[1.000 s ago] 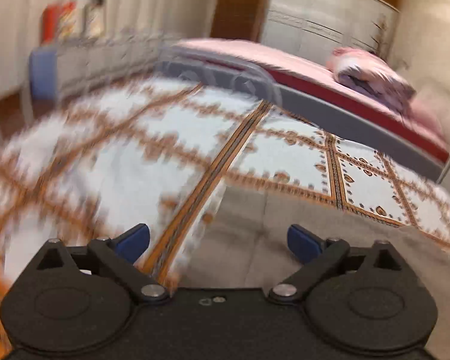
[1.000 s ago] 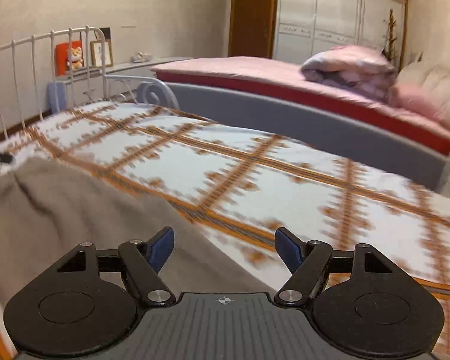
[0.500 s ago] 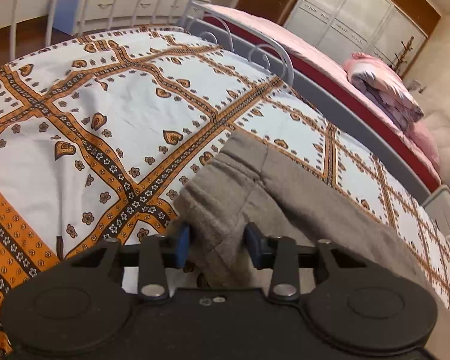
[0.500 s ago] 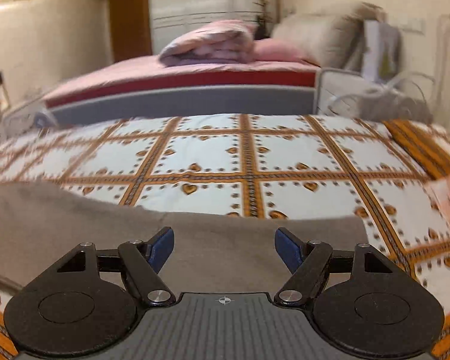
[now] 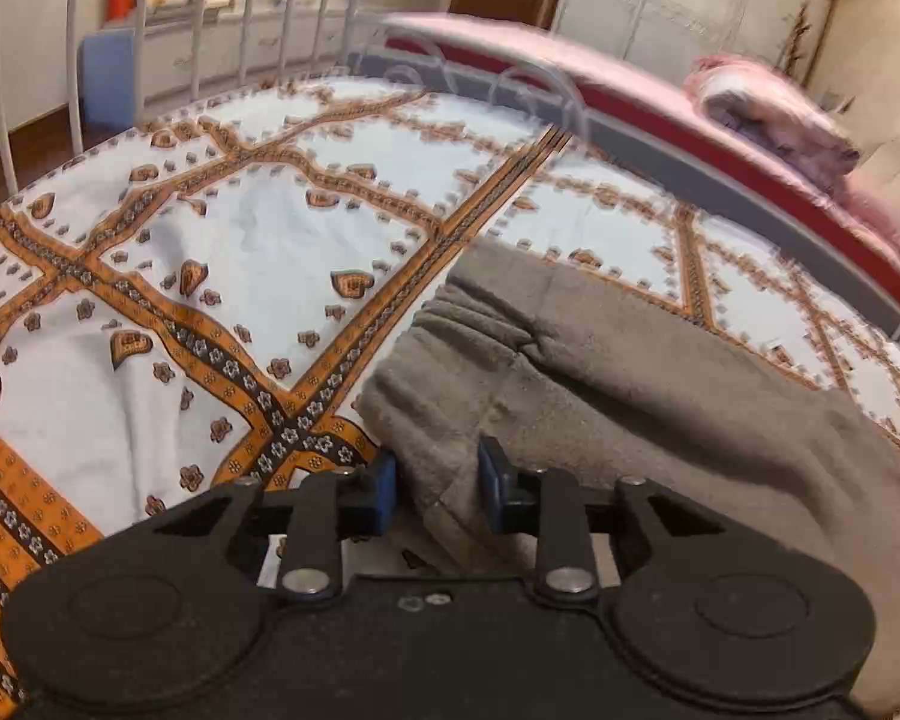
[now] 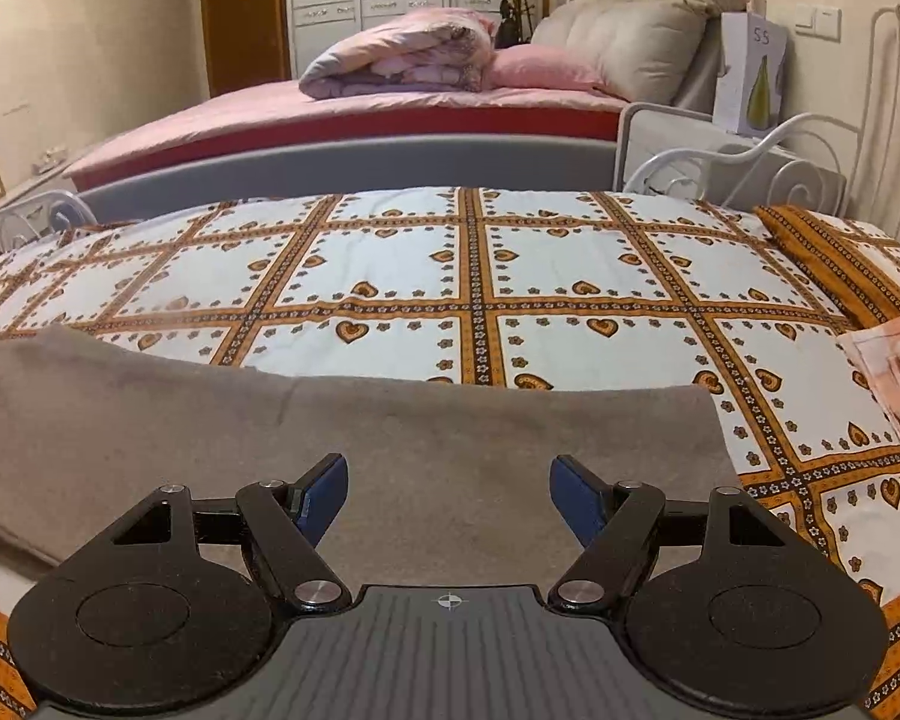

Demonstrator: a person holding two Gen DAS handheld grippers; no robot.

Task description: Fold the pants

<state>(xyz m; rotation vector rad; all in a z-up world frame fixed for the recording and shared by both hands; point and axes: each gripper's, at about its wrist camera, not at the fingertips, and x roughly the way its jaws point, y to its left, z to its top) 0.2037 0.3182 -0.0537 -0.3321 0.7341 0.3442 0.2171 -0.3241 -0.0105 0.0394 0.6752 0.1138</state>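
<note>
Warm dim light; left view blurred, edges warped.

Grey-brown pants (image 6: 354, 420) lie on a white bedspread (image 6: 468, 276) gridded with orange floral bands and dotted with orange hearts. Beyond the bedspread, a pink bed (image 6: 342, 108) carries a pink-and-lilac quilt (image 6: 402, 57). Each black hand-held gripper has blue pads (image 6: 324, 495).

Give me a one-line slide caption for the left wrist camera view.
Left tool shut on the gathered waistband of grey pants lying on a heart-patterned bedspread.
</note>
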